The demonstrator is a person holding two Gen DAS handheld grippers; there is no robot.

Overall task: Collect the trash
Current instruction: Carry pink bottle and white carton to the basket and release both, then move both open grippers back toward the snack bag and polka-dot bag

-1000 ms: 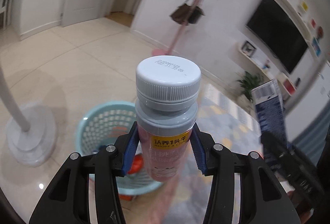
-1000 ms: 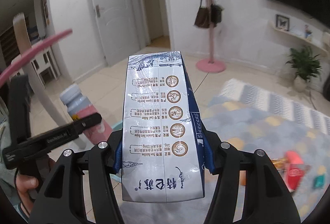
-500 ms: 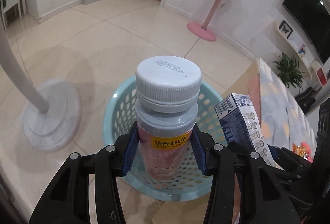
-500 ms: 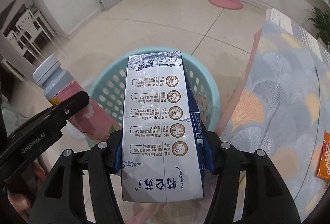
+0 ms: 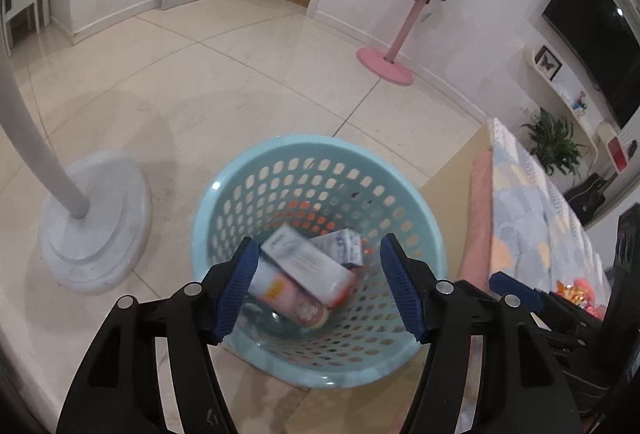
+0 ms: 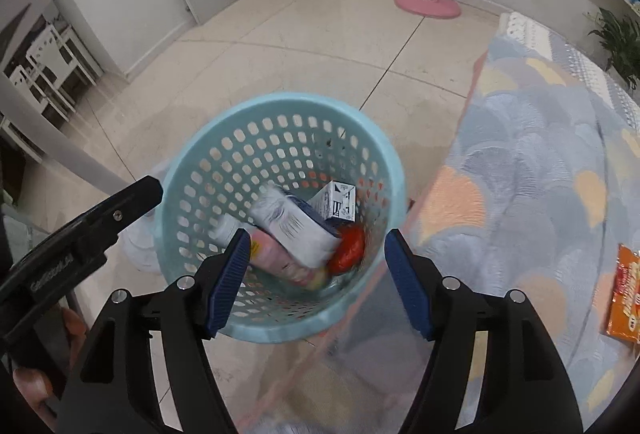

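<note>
Pale-blue perforated plastic basket (image 5: 320,170) sits directly below both grippers; pink bottle (image 6: 276,254) and blue-white carton (image 6: 296,226) lie inside it. Left gripper (image 5: 316,290) and right gripper (image 6: 318,274) are opening, nothing between the jaws. Orange wrapper (image 6: 624,294) lies right of basket, nearer right gripper.

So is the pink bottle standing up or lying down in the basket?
Lying down. The pink bottle rests on its side at the bottom of the blue basket, with a milk carton on top.

Lay in basket (image 6: 208,138): carton (image 6: 294,224) on top of bottle (image 6: 276,258), second carton (image 6: 338,202) behind. Stood on floor (image 5: 240,82), rug (image 6: 540,154) right, lamp base (image 5: 96,222) left, coat stand (image 5: 394,62) behind.
</note>
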